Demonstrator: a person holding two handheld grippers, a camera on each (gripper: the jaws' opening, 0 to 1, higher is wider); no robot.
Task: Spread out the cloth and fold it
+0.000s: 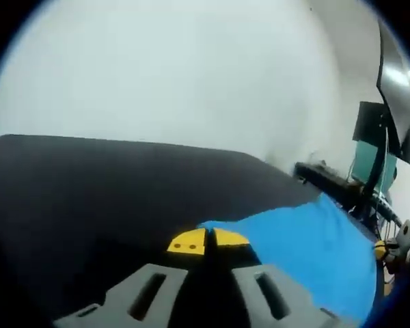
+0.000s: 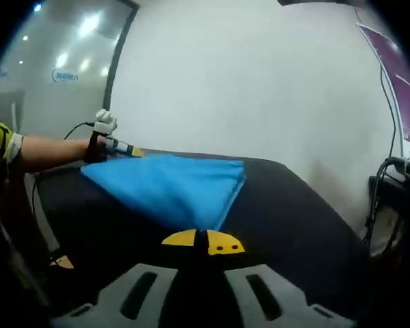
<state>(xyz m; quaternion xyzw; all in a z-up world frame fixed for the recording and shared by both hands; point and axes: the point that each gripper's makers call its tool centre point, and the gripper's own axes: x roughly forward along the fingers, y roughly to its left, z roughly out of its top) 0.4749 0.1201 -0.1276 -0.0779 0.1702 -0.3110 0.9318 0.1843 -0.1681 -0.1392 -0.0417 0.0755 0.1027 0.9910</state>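
Blue cloth (image 2: 171, 188) on black table (image 2: 287, 212); right gripper (image 2: 203, 242) and left gripper (image 1: 206, 241) both clamped on its corners at 12 o'clock.

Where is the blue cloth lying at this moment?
The blue cloth lies on the black table, stretched between both grippers: ahead of the right gripper, and right of the left gripper.

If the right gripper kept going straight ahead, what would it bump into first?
Most likely the blue cloth. The right gripper has its yellow tips together right at the cloth's near corner on the black table, so the cloth comes first, though depth is hard to judge.
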